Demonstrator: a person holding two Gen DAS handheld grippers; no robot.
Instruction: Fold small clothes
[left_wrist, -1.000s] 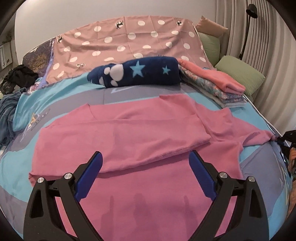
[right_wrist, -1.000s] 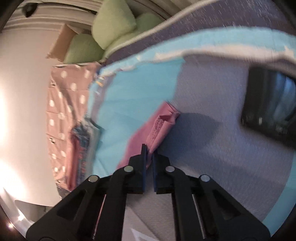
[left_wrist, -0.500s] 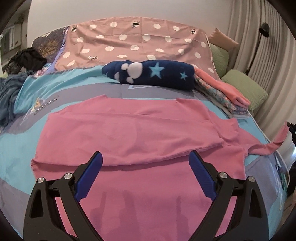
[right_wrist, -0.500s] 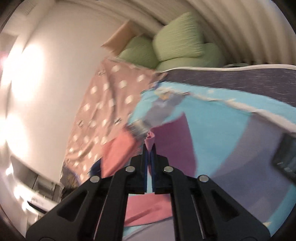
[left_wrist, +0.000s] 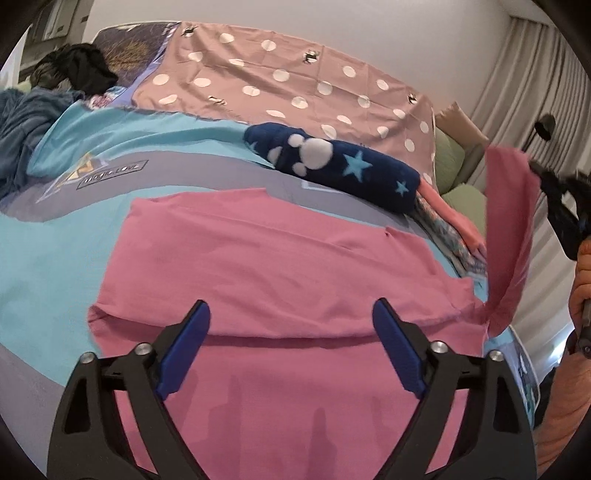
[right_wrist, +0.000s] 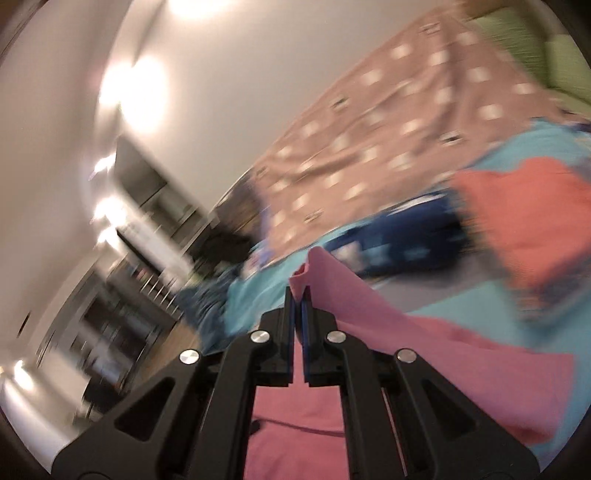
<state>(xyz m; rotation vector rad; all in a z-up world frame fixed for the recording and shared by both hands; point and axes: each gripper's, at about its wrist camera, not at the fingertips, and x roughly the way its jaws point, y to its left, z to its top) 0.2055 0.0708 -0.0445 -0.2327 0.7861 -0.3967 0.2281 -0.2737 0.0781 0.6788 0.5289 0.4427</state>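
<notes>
A pink shirt (left_wrist: 280, 280) lies spread on the bed, its far half folded toward me. My left gripper (left_wrist: 291, 328) is open and empty, hovering above the shirt's near part. My right gripper (right_wrist: 298, 295) is shut on the shirt's pink sleeve (right_wrist: 332, 291). In the left wrist view that sleeve (left_wrist: 511, 229) is lifted high at the right edge, held by the right gripper (left_wrist: 543, 177). The right wrist view is blurred.
A rolled navy blanket with stars (left_wrist: 332, 166) lies behind the shirt. A stack of folded clothes (left_wrist: 454, 221) is at the right. A polka-dot cover (left_wrist: 295, 85), green pillows (left_wrist: 465, 199) and dark clothes (left_wrist: 81, 70) are at the back.
My right gripper has lifted the sleeve off the bed's right edge, up and over toward the shirt. The left gripper has stayed open and turned leftward above the shirt.
</notes>
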